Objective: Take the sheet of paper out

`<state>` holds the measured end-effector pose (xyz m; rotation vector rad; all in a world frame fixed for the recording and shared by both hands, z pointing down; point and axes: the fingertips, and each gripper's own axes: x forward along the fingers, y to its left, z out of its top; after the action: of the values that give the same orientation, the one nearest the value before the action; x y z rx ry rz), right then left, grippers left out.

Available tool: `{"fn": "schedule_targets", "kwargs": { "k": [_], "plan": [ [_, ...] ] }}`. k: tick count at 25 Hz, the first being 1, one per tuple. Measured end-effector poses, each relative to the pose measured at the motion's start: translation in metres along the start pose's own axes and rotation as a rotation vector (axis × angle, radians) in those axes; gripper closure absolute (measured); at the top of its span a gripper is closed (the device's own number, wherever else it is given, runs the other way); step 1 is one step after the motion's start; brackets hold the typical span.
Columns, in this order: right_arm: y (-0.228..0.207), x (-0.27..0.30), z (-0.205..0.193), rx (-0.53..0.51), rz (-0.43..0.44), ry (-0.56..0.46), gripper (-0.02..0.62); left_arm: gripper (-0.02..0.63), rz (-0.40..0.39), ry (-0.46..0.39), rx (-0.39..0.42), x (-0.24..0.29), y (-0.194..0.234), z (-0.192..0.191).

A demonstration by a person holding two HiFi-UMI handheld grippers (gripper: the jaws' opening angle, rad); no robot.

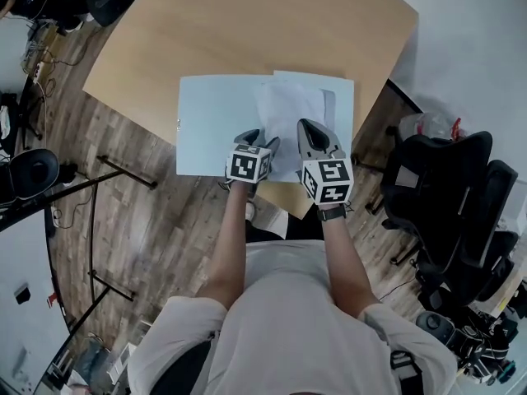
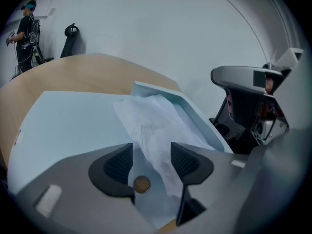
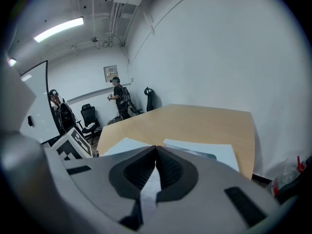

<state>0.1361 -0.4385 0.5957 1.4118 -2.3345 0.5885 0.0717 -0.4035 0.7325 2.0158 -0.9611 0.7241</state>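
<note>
A pale blue folder (image 1: 212,122) lies flat on the wooden table (image 1: 247,31). A crumpled white sheet of paper (image 1: 284,109) lies on the folder's right half and reaches its near edge. My right gripper (image 1: 311,130) is shut on the sheet's near edge; in the right gripper view white paper (image 3: 149,189) shows pinched between its closed jaws (image 3: 156,152). My left gripper (image 1: 262,141) hovers just left of it, open. In the left gripper view the sheet (image 2: 151,121) runs between its spread pads (image 2: 151,156) without being pressed, over the folder (image 2: 68,126).
The folder overhangs the table's near edge by my grippers. Black office chairs (image 1: 445,196) stand to the right, with a bag (image 1: 428,126) by the wall. Stand legs (image 1: 107,171) cross the wooden floor at left. People (image 3: 117,94) stand at the room's far end.
</note>
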Motion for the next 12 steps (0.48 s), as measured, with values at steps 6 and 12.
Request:
{"fn": "schedule_targets", "kwargs": {
  "k": [6, 12],
  "plan": [
    [-0.012, 0.006, -0.007, 0.001, 0.002, 0.024, 0.592, 0.378, 0.037, 0.045, 0.016, 0.018, -0.002, -0.008],
    [-0.013, 0.013, -0.011, 0.03, -0.005, 0.04, 0.592, 0.431, 0.054, 0.072, 0.04, 0.025, 0.003, -0.018]
  ]
}}
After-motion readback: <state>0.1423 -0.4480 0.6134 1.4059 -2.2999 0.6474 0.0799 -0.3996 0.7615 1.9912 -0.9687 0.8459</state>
